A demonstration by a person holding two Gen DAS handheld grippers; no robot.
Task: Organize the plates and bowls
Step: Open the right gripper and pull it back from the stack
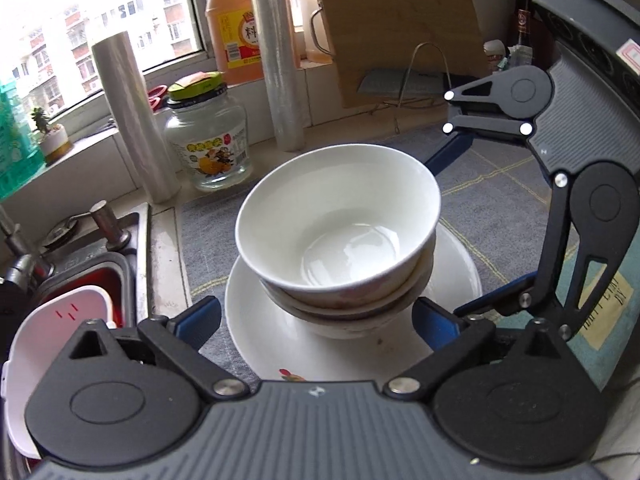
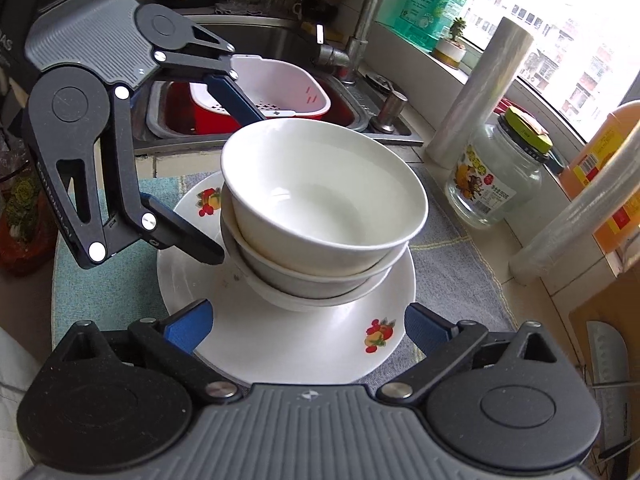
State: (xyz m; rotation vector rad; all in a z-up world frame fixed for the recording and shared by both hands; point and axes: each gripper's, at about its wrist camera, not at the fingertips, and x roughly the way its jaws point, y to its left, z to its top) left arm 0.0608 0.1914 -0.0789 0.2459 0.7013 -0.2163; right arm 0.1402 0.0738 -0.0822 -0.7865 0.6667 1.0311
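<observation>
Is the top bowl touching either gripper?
Apart. Right wrist view: top bowl sits nested, open right gripper clear below; left gripper fingers flank it.

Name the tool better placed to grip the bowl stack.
Left, narrowly. Both are open, but the left tool brackets the bowls, with one finger close against the lower ones. The right tool has its nearer finger out over the plate rim.

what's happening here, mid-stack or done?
A person works two tools over a stack of white bowls nested on a fruit-print plate, on a grey mat beside the sink. The left hand-held gripper and right hand-held gripper both stand wide open on either side of the stack, holding nothing. The bowls sit free.
</observation>
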